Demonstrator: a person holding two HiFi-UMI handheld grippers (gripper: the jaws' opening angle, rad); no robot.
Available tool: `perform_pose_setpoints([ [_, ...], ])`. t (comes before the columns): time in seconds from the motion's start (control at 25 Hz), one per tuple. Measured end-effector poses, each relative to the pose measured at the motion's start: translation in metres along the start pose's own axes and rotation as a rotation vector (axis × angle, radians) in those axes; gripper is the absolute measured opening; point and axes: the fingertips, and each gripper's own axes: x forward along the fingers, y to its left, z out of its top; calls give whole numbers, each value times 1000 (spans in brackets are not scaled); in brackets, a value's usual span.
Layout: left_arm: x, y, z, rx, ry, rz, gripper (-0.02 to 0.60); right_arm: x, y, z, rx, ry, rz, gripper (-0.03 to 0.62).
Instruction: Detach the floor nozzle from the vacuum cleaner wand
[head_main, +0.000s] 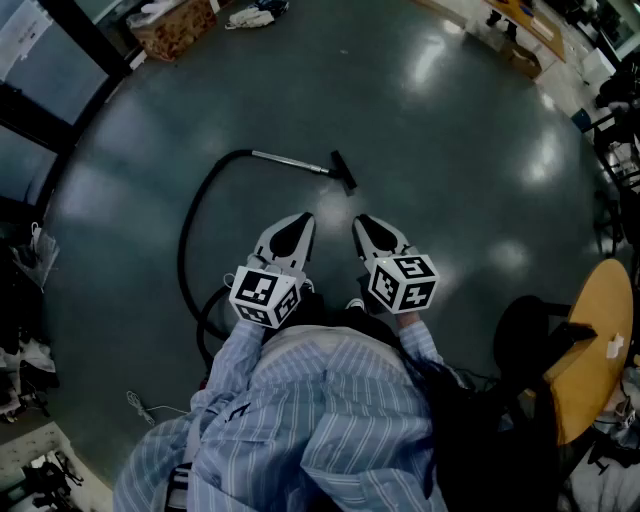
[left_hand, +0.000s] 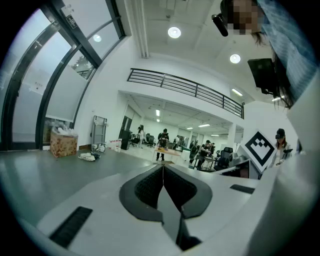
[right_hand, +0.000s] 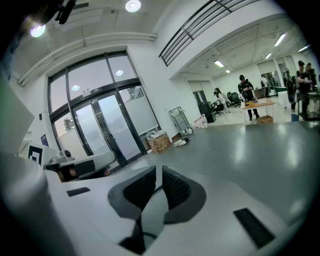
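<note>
Both grippers hang in front of the person in the lower middle of the head view, well apart from the vacuum parts. The left gripper (head_main: 303, 216) has its jaws pressed together with nothing between them, and the right gripper (head_main: 361, 219) is likewise closed and empty, so the step in hand looks like the approach. The wand (head_main: 290, 161) lies flat on the floor (head_main: 450, 120) just above the grippers in the frame. Its long axis runs left to right and dips slightly toward the right. The floor nozzle (head_main: 343, 172) sits on its right end, set crosswise to the tube, while the black hose (head_main: 190, 230) leaves the left end and curves down the frame's left. To do this well, both sets of jaws should probably open before reaching down. One gripper should pin the wand close to the nozzle end and the other take the nozzle neck. The pull should then go straight along the wand's axis, not sideways. The joint is small and dark here, so I cannot tell whether a latch needs pressing first.
</note>
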Motion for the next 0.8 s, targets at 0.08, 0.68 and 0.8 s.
perform_pose_setpoints([
  [0.08,-4,5,4,15,1,4,8,1,5,2,9,1,1,43],
  [0.68,-29,28,1,-15,-1,-6,8,6,28,-10,69,-22,-26,43],
  [0.8,-30,40,0,-20,3,-5,8,15,32,-11,74,-20,-28,43],
])
